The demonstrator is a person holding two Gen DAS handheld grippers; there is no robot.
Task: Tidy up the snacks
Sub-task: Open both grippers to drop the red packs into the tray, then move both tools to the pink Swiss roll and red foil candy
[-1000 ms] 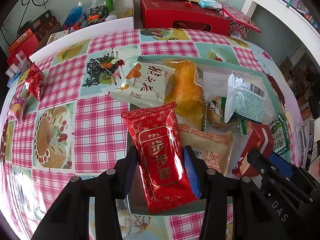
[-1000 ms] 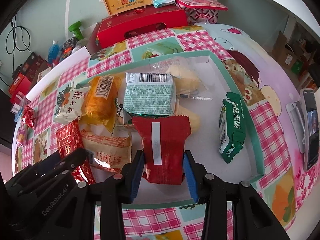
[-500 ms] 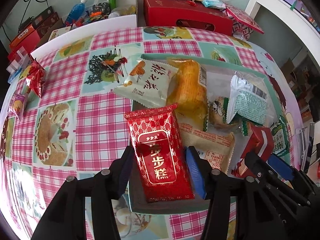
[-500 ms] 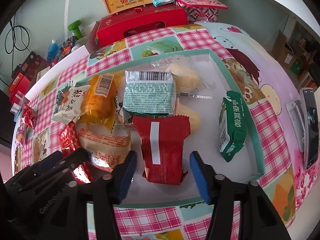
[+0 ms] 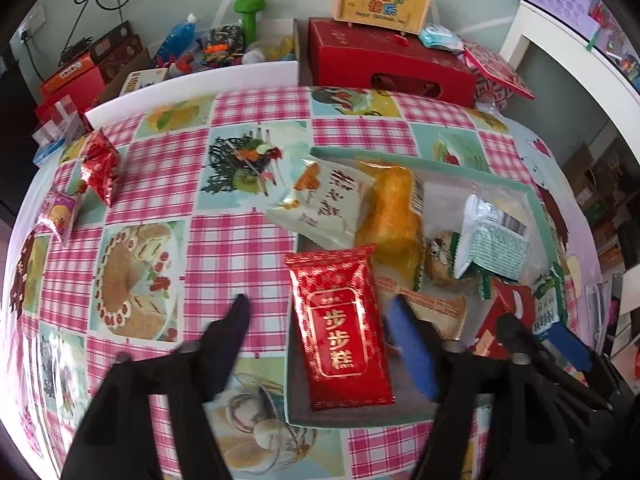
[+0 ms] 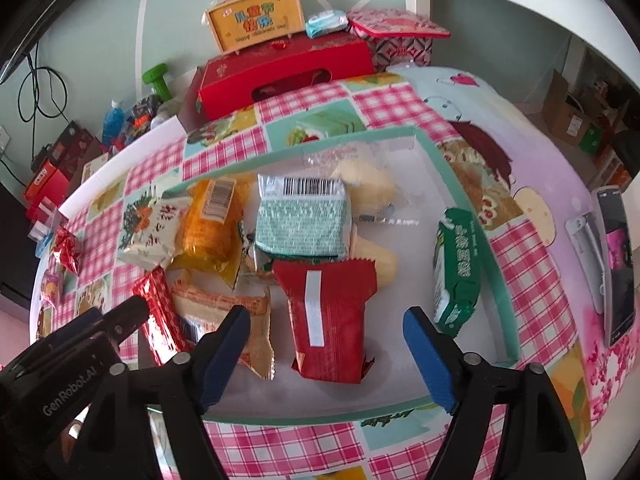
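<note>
Both packets have just been let go: the glossy red foil packet (image 5: 340, 328) lies at the tray's (image 5: 536, 200) near-left corner, the matte red pouch (image 6: 326, 312) mid-tray by its near edge. The left gripper (image 5: 320, 320) and right gripper (image 6: 326, 334) now gape wide (two crinkly snacks remain on the tablecloth's far-left edge).

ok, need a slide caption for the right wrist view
Open right gripper above a dark red snack packet lying in the teal-rimmed tray among other snacks.

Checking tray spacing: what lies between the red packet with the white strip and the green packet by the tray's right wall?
Bare white tray floor, seen in the right wrist view.
</note>
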